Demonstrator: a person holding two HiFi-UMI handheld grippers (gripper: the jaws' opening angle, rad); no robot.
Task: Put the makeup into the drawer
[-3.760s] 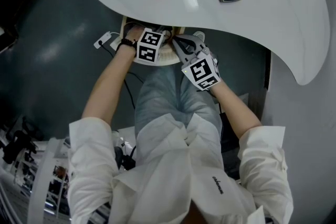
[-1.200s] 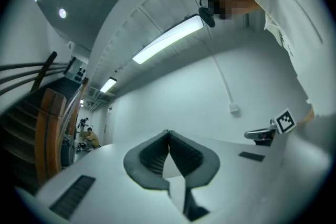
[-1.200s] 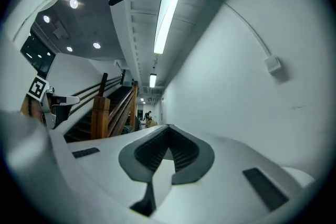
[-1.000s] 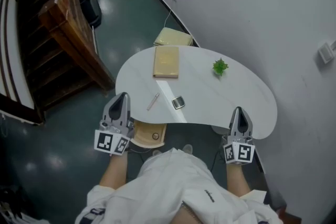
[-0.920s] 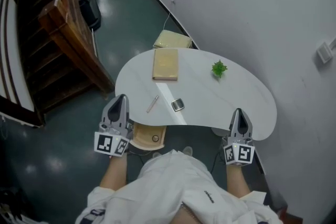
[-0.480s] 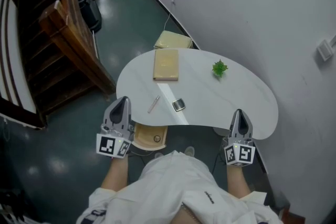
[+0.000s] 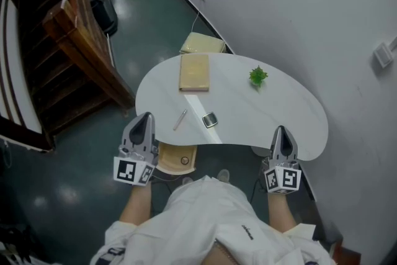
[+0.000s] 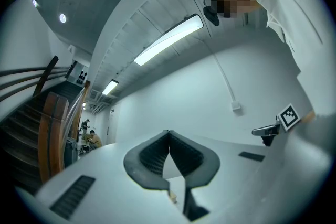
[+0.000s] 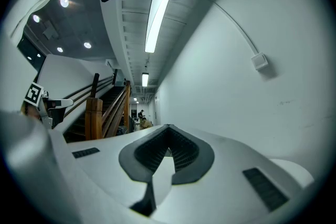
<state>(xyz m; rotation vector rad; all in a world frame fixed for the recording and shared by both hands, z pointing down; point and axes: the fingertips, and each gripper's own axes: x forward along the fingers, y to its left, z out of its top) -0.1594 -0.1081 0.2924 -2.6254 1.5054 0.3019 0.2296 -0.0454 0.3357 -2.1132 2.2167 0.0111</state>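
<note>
Head view, nearest first: both forearms reach forward from my white sleeves, well apart, each gripper pointing ahead and about level, marker cubes facing up.

- The left gripper (image 7: pixel 145 118) is closed, tips meeting with nothing between them. It hangs just left of the drawer (image 7: pixel 169 162).
- The right gripper (image 7: pixel 280 131) is also closed and empty, off the counter's (image 7: pixel 279 112) right near edge.
- The drawer stands pulled out under the near edge. A small round thing (image 7: pixel 184 161) lies inside; I cannot tell what it is.
- On the counter, outside the drawer, lie a slim makeup stick (image 7: pixel 180 120) and, near it on the right, a square compact (image 7: pixel 210 119), apart from each other.
- Farther back are a tan book (image 7: pixel 194 72) and a small green plant (image 7: pixel 258 77). Stairs (image 7: pixel 74 59) rise beyond on the left.

Judgement: what remains is fetching the makeup.

- The left gripper is the closer one to both pieces, so I'd use it and open the jaws before descending.
- The stick lies flat and thin, so I'd take it across its width with the jaws low to the surface, or it may roll away.
- The compact is flat, so I'd pinch it by opposite edges.
- The drawer sits under the overhang, so I'd carry each piece out past the edge and then lower it in rather than drop it.
</note>
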